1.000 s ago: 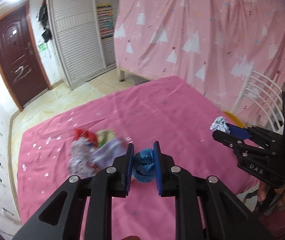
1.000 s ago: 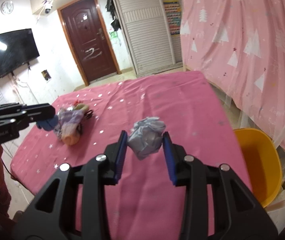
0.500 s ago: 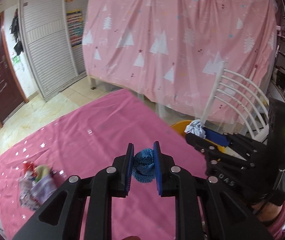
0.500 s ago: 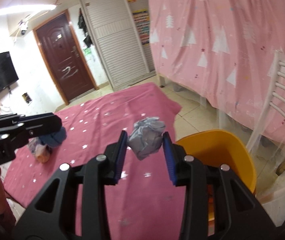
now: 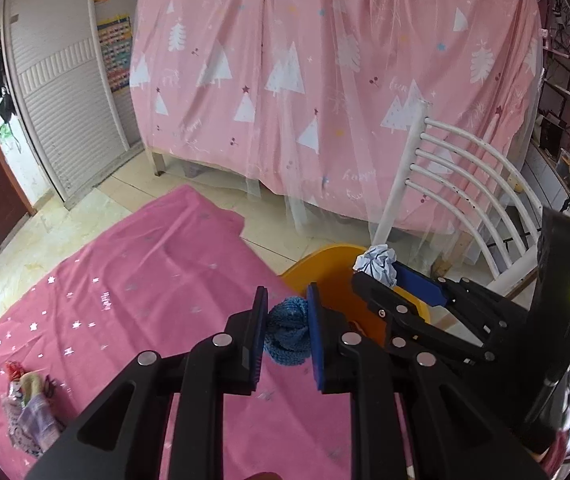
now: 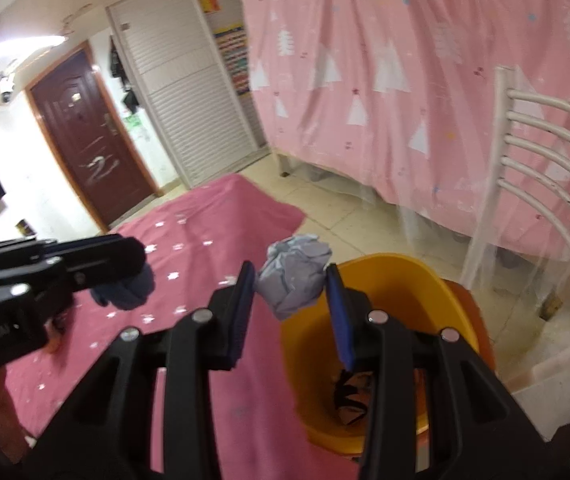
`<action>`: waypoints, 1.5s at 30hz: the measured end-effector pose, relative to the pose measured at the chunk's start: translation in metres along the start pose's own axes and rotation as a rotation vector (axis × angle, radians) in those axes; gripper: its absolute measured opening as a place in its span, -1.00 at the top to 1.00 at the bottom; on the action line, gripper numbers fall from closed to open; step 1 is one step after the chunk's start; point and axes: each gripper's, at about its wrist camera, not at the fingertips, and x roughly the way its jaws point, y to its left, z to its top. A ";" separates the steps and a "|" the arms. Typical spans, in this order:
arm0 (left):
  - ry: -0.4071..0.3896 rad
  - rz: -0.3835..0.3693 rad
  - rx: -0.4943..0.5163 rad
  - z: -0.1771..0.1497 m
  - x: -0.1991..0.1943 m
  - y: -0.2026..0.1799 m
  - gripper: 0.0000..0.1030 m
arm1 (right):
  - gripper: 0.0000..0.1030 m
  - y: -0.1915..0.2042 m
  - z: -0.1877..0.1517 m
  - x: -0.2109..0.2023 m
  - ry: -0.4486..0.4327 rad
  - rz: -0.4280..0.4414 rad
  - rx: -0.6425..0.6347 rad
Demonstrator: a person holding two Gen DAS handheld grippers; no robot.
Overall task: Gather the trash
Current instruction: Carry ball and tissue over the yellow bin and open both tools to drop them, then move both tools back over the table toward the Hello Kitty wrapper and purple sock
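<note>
The surface was covered in a deep pink cloth scattered with small white stars. At the lower left of the left wrist view lay a heap of wrappers in lilac, red and pale yellow. The left gripper was black with blue pads on its fingers, and the knitted ball between them was blue. The right gripper was likewise black with blue pads, and the crumpled paper in it was pale grey-blue. The bin was orange-yellow. The curtain was pink with white trees. The chair was white, the door dark brown.
</note>
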 end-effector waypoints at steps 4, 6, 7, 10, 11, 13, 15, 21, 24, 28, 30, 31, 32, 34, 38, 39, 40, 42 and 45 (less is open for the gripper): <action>0.033 -0.043 -0.040 0.012 0.019 -0.007 0.75 | 0.34 -0.021 -0.001 0.010 0.016 -0.041 0.038; 0.058 -0.063 -0.063 0.017 0.030 -0.009 0.75 | 0.34 -0.030 -0.003 0.014 0.026 -0.046 0.059; 0.068 -0.066 -0.071 0.019 0.037 -0.013 0.75 | 0.34 -0.035 -0.003 0.016 0.030 -0.049 0.069; 0.095 -0.056 -0.098 0.022 0.055 -0.018 0.75 | 0.34 -0.044 -0.004 0.021 0.041 -0.052 0.101; 0.100 -0.057 -0.107 0.023 0.060 -0.018 0.75 | 0.34 -0.046 -0.004 0.023 0.043 -0.050 0.108; 0.105 -0.063 -0.123 0.025 0.068 -0.020 0.75 | 0.33 -0.048 -0.005 0.025 0.047 -0.050 0.113; 0.095 -0.072 -0.135 0.026 0.073 -0.022 0.74 | 0.33 -0.052 -0.005 0.028 0.051 -0.050 0.122; 0.104 -0.097 -0.184 0.028 0.078 -0.020 0.62 | 0.16 -0.057 -0.006 0.033 0.065 -0.061 0.149; 0.103 -0.102 -0.197 0.027 0.076 -0.018 0.39 | -0.02 -0.055 -0.006 0.032 0.059 -0.066 0.150; 0.091 -0.089 -0.200 0.026 0.067 -0.017 0.37 | -0.03 -0.052 -0.005 0.030 0.052 -0.064 0.144; 0.082 -0.084 -0.206 0.025 0.060 -0.014 0.37 | -0.03 -0.051 -0.005 0.029 0.051 -0.061 0.139; 0.079 -0.085 -0.208 0.025 0.057 -0.012 0.37 | -0.03 -0.050 -0.005 0.028 0.049 -0.059 0.135; 0.078 -0.087 -0.212 0.024 0.055 -0.010 0.37 | -0.03 -0.050 -0.004 0.027 0.045 -0.057 0.134; 0.072 -0.091 -0.222 0.025 0.048 -0.007 0.37 | -0.04 -0.048 -0.003 0.025 0.040 -0.050 0.130; 0.047 -0.089 -0.238 0.022 0.032 0.003 0.36 | -0.04 -0.034 -0.001 0.019 0.027 -0.028 0.102; 0.039 -0.088 -0.242 0.020 0.026 0.006 0.36 | -0.04 -0.030 -0.001 0.018 0.025 -0.019 0.091; 0.036 -0.088 -0.247 0.020 0.022 0.009 0.36 | -0.04 -0.027 -0.001 0.017 0.024 -0.015 0.085; 0.024 -0.083 -0.259 0.015 0.011 0.017 0.35 | -0.04 -0.015 -0.001 0.015 0.020 0.007 0.065; -0.002 -0.058 -0.275 0.007 -0.006 0.033 0.27 | -0.04 0.002 -0.002 0.014 0.015 0.030 0.035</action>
